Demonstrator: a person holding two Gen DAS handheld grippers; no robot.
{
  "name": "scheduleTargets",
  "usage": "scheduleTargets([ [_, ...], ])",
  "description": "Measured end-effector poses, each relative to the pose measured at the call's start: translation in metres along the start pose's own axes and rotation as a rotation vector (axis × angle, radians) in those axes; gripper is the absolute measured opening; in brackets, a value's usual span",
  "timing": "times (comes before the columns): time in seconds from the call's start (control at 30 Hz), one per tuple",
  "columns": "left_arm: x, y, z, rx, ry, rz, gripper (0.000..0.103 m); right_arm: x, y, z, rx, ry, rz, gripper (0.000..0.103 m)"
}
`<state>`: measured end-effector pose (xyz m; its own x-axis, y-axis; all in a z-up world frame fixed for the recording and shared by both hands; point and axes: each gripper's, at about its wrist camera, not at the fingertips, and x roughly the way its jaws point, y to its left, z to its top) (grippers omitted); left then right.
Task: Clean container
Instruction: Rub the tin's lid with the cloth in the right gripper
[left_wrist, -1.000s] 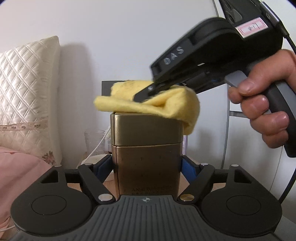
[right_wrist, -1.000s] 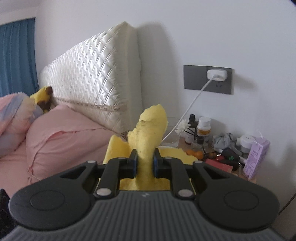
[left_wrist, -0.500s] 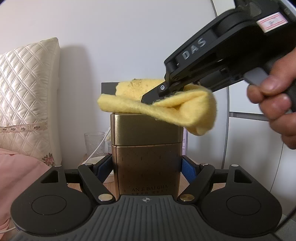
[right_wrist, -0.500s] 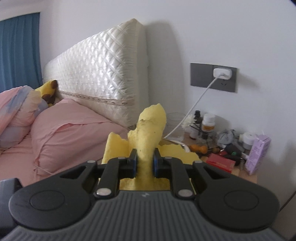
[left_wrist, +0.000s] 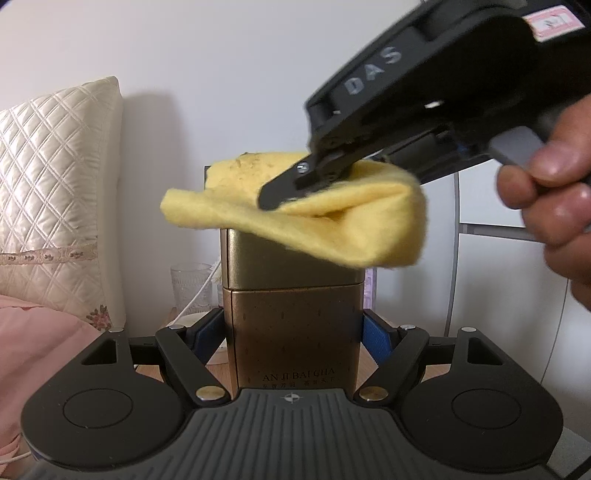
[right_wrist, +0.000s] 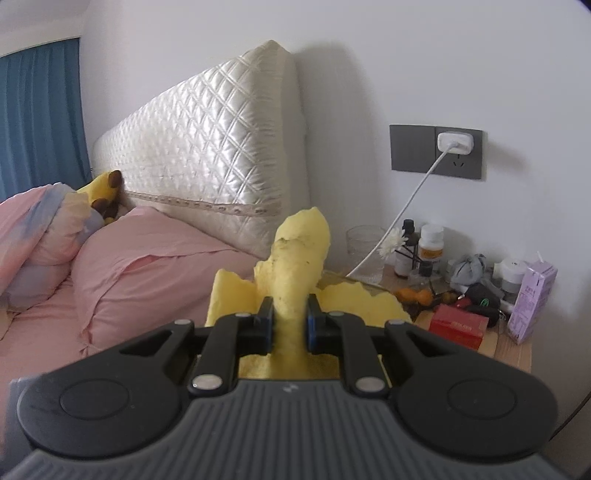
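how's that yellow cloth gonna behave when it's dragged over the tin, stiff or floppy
Probably floppy: the yellow cloth folds and droops past the tin lid's edge where the right gripper doesn't support it. It looks light and fuzzy, so it should drag rather than slip. Pinched only at one spot, its loose ends may bunch.

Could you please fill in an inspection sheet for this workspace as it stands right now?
Surface: wooden nightstand, crowded.
Job's things: bronze tea tin upright; yellow cloth draped on its lid.
Clutter: glass, bottles, red box, purple carton.
Grippers: left gripper clamps the tin's sides; right gripper pinches the cloth.
Cables: white charger cable from the wall socket.
Surroundings: quilted headboard, pink pillow.
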<state>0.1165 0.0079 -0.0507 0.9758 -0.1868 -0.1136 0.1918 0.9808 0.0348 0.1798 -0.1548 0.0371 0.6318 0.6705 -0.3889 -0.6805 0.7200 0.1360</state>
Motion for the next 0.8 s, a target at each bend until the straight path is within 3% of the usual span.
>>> scheduleTargets([
  [0.27, -0.001, -0.005, 0.0, 0.005, 0.008, 0.008, 0.08, 0.006, -0.01, 0.001, 0.002, -0.025, -0.078, 0.017],
  [0.8, 0.005, -0.004, 0.0, 0.023, 0.003, -0.001, 0.081, -0.002, -0.003, -0.006, 0.045, -0.039, -0.035, 0.017],
])
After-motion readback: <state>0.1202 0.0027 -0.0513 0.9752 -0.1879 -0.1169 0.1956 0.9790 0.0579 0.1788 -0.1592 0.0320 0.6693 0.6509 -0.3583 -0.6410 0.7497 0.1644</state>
